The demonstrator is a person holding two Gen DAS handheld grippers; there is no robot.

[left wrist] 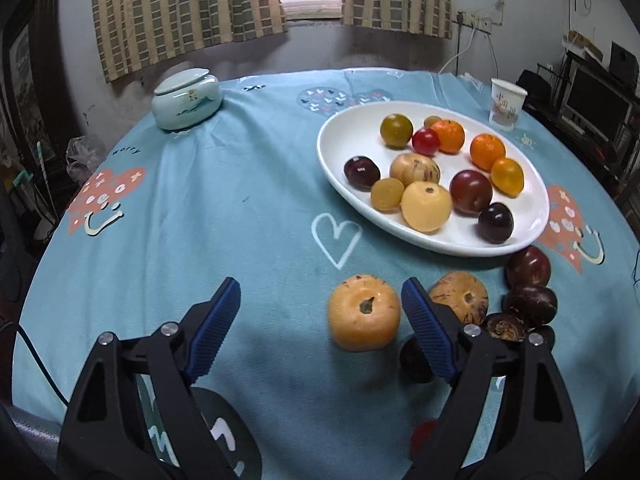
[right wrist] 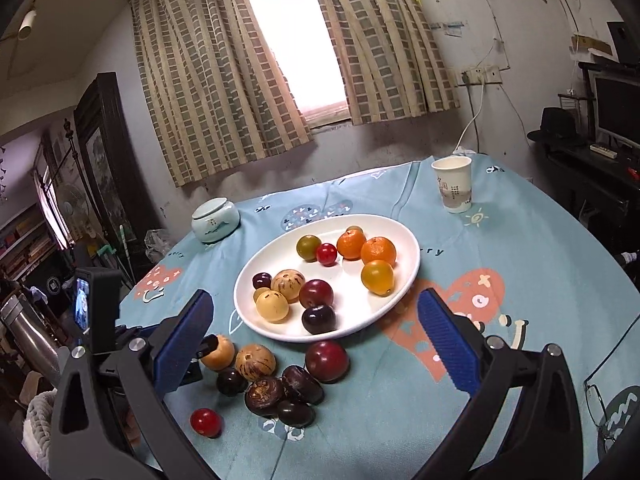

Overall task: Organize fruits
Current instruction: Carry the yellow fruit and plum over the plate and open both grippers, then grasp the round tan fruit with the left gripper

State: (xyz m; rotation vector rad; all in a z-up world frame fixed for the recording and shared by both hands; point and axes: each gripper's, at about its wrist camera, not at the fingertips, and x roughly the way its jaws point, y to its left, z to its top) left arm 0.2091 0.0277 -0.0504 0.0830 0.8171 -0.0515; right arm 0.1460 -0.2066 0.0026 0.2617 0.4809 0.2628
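Orange-yellow fruit [left wrist: 364,312], low centre in the left view, sits on the tablecloth [left wrist: 240,208] just inside the left gripper [left wrist: 320,300], spread wide and empty; next likely closing, then lifting to the white plate [left wrist: 344,136], while the right gripper [right wrist: 316,320] hovers apart.

Left tongs [left wrist: 320,300] spread wide, orange fruit [left wrist: 364,312] between, white plate [left wrist: 344,168] beyond

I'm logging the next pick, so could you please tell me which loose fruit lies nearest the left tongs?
The smooth orange-yellow fruit with the dark stem pit lies between the open left tongs; the other loose fruits lie outside them.
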